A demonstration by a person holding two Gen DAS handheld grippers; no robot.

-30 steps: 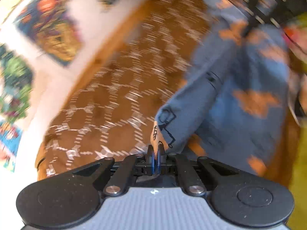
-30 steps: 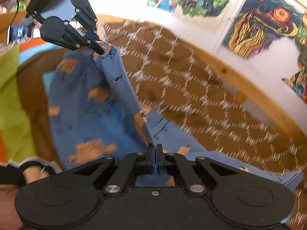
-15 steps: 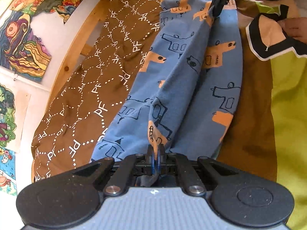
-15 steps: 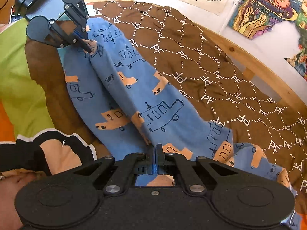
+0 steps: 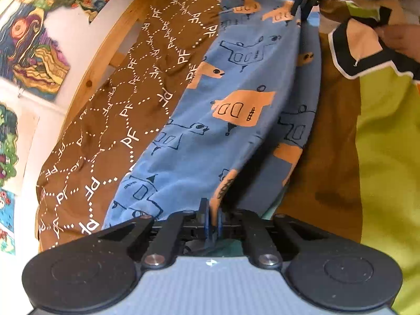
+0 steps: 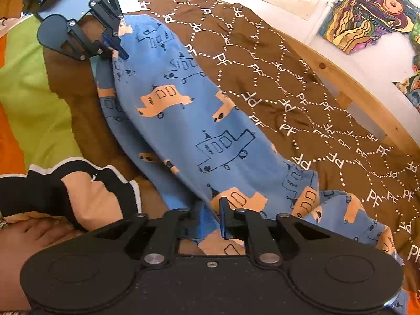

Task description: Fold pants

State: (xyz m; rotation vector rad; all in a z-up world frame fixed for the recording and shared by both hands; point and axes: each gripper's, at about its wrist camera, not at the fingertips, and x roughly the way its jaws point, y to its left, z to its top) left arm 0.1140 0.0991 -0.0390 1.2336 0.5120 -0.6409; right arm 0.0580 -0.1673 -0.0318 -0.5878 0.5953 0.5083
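The blue pants (image 5: 236, 110) with orange and outlined vehicle prints are lying lengthwise on the brown blanket (image 5: 126, 120) printed with white "PF" hexagons, running beside the blanket's edge where it is meeting the lime-green cover (image 5: 388, 157). One leg is lying doubled over the other, so the upper layer is covering most of the lower one. The left gripper (image 5: 213, 216) is gripping one end of the pants: its blue-padded fingers are standing almost together with a fold of orange-printed fabric pinched between them. In the right wrist view the same gripper (image 6: 116, 48) is appearing at the far end of the garment, its fingertips pressing into the cloth. The right gripper (image 6: 210, 219) is sitting at the opposite end of the pants (image 6: 199, 131); its fingers are standing apart with a clear gap, and blue fabric is lying loose between them without being clamped. In the left wrist view this gripper (image 5: 302, 5) is showing only small and far off at the top of the garment. A wooden bed rail (image 6: 349, 84) is bordering the blanket's far edge, with colourful drawings (image 6: 367, 13) hanging on the white wall behind it. A hand (image 6: 39, 233) in a black and cream sleeve (image 6: 86, 191) is resting on the green cover side.
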